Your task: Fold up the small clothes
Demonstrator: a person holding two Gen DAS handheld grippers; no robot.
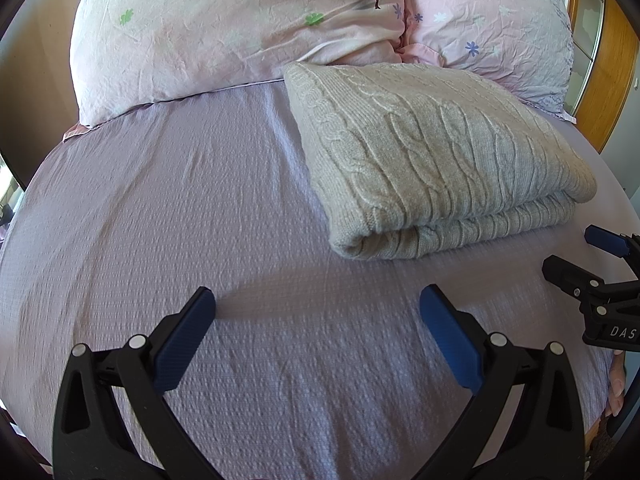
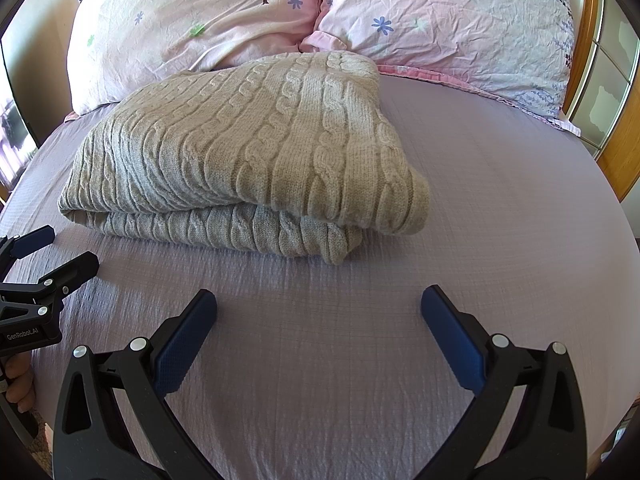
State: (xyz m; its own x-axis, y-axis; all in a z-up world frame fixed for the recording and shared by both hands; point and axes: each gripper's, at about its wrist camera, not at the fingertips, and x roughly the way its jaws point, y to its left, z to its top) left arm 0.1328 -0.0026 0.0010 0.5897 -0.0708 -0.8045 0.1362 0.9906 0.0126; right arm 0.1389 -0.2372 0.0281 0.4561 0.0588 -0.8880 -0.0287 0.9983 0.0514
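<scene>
A beige cable-knit sweater (image 1: 432,160) lies folded in a thick rectangle on the lilac bedspread (image 1: 200,200), just in front of the pillows; it also shows in the right wrist view (image 2: 256,152). My left gripper (image 1: 318,300) is open and empty, hovering over bare bedspread to the near left of the sweater. My right gripper (image 2: 319,300) is open and empty, in front of the sweater's near edge. Each gripper shows in the other's view, the right gripper (image 1: 572,252) at the right edge and the left gripper (image 2: 52,250) at the left edge, both apart from the sweater.
Two pink flowered pillows (image 1: 224,36) (image 1: 492,24) lean at the head of the bed behind the sweater. A wooden headboard or frame (image 1: 612,92) stands at the right. The bedspread (image 2: 500,200) stretches to the right of the sweater.
</scene>
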